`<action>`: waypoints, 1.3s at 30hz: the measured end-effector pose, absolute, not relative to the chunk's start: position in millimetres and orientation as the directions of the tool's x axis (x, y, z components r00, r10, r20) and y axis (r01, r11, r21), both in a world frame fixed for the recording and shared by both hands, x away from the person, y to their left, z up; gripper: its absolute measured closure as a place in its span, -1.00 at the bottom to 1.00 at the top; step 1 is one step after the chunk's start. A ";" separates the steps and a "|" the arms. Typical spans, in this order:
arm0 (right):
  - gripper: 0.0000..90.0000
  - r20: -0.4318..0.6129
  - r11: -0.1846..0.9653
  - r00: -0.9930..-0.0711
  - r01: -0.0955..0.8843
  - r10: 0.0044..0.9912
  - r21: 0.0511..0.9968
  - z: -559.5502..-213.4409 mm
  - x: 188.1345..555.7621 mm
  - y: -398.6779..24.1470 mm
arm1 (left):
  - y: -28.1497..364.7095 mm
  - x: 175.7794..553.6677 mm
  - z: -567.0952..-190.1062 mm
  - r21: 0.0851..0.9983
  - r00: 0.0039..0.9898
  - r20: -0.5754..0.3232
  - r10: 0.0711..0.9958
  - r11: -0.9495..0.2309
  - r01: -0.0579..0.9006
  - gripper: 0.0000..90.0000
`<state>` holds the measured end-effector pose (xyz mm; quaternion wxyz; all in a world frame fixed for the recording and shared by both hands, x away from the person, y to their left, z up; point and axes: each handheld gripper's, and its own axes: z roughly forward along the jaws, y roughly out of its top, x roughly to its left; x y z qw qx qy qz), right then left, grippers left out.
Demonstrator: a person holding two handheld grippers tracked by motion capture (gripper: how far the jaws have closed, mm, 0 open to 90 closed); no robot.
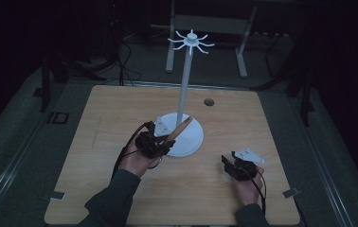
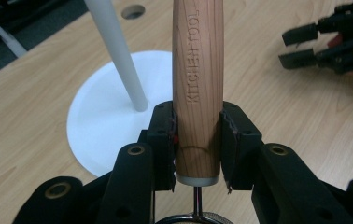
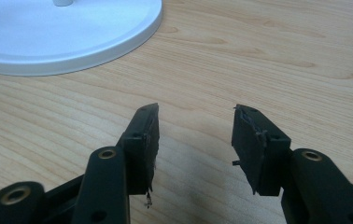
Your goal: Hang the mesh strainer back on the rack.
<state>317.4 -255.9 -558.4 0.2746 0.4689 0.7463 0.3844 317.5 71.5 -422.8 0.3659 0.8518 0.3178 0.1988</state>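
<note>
My left gripper (image 1: pixel 160 142) is shut on a wooden handle (image 1: pixel 179 128) stamped "KITCHEN TOOL" (image 2: pixel 197 84), and its pads press both sides near the handle's capped end. The handle's free end points toward the white stand's pole (image 1: pixel 183 94) and lies over the round base (image 1: pixel 191 142). A thin metal shaft (image 2: pixel 196 198) runs from the cap back under the gripper. The rest of the tool is hidden. My right gripper (image 1: pixel 225 161) rests low over the table at the right, open (image 3: pixel 195 121), with bare wood between its jaws.
Several white hooks (image 1: pixel 191 41) crown the stand's pole (image 2: pixel 118 51). A round hole (image 1: pixel 209 102) sits in the wooden table (image 1: pixel 101 118) behind the base (image 2: pixel 95 121). Metal brackets mark the near corners (image 1: pixel 290 192). A frame on legs (image 1: pixel 205 28) stands beyond the table in the dark.
</note>
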 end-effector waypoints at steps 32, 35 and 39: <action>0.11 -0.049 0.260 -0.405 0.486 0.913 0.835 -558.2 317.1 -255.8 | 76.0 315.0 -397.5 0.860 0.636 0.064 0.769 -0.365 0.356 0.54; 0.10 -0.045 0.255 -0.402 0.487 0.915 0.835 -558.1 317.1 -256.3 | 76.5 315.2 -396.7 0.865 0.631 0.057 0.774 -0.354 0.355 0.54; 0.10 -0.041 0.251 -0.401 0.489 0.915 0.836 -558.1 317.0 -256.5 | 77.5 314.7 -394.6 0.880 0.617 0.045 0.785 -0.324 0.348 0.54</action>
